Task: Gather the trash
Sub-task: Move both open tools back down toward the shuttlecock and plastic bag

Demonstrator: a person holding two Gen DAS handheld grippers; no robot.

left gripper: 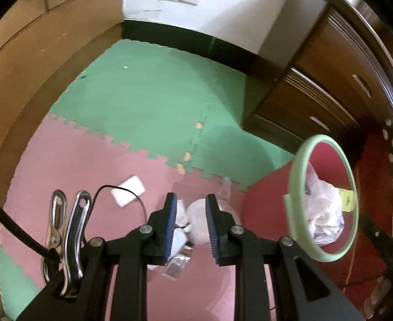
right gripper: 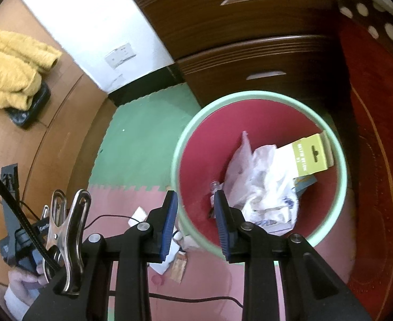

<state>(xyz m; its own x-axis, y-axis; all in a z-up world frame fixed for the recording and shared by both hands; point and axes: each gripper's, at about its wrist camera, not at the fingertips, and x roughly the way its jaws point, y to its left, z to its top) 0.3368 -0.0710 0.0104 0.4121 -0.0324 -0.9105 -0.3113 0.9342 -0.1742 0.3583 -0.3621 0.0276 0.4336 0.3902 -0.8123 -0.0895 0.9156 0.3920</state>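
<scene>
My left gripper (left gripper: 190, 200) hangs over a small trash pile (left gripper: 193, 224) on the pink floor mat: a white cup-like piece, crumpled white paper and a foil wrapper (left gripper: 177, 263). Its blue pads stand a narrow gap apart, and the pile shows through that gap from the floor below. My right gripper (right gripper: 195, 196) is open and holds nothing, straddling the near rim of the red bin (right gripper: 259, 160). The bin has a pale green rim and holds a white plastic bag (right gripper: 263, 184) and a yellow-green card box (right gripper: 312, 155). The same pile (right gripper: 175, 256) lies left of the bin.
A white card (left gripper: 128, 191) and a thin black cable (left gripper: 121, 187) lie on the mat left of the pile. A dark wooden drawer unit (right gripper: 250, 40) stands behind the bin (left gripper: 322, 200). A red rug (right gripper: 370, 160) is on the right, brown board walls (left gripper: 36, 53) on the left. A hand (right gripper: 22, 283) holds the other gripper.
</scene>
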